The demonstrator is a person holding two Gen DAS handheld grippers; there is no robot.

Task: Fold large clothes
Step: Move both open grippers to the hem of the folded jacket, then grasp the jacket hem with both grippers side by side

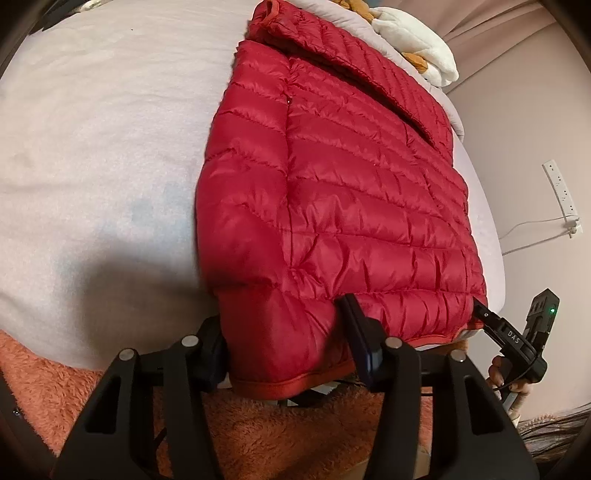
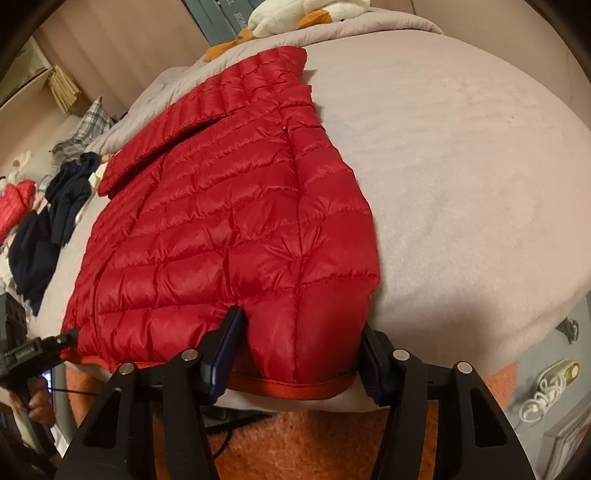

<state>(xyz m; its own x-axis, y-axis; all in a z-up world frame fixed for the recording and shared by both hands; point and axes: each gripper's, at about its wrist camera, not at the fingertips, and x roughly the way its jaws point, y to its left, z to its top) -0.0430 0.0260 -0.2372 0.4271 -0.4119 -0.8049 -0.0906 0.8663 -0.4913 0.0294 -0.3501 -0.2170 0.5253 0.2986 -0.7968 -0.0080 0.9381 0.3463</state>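
A red quilted puffer jacket [image 1: 351, 192] [image 2: 221, 221] lies flat on the pale grey bed cover [image 1: 92, 129] [image 2: 461, 166], hem towards me, one sleeve folded across its back. My left gripper [image 1: 280, 317] straddles the hem's left corner, and its fingers [image 1: 354, 332] press into the puffy fabric from both sides. My right gripper [image 2: 301, 319] holds the hem's right corner the same way, one finger denting the quilting. Each gripper also shows in the other's view, my right gripper [image 1: 484, 314] and my left gripper [image 2: 66, 338], both at the hem's corners.
An orange shaggy rug [image 1: 295, 424] [image 2: 314, 443] lies below the bed's near edge. A white and orange plush toy [image 1: 417, 40] [image 2: 295, 14] rests at the bed's far end. Dark clothes [image 2: 55, 206] are piled beside the jacket. A power strip [image 1: 561, 195] hangs on the wall.
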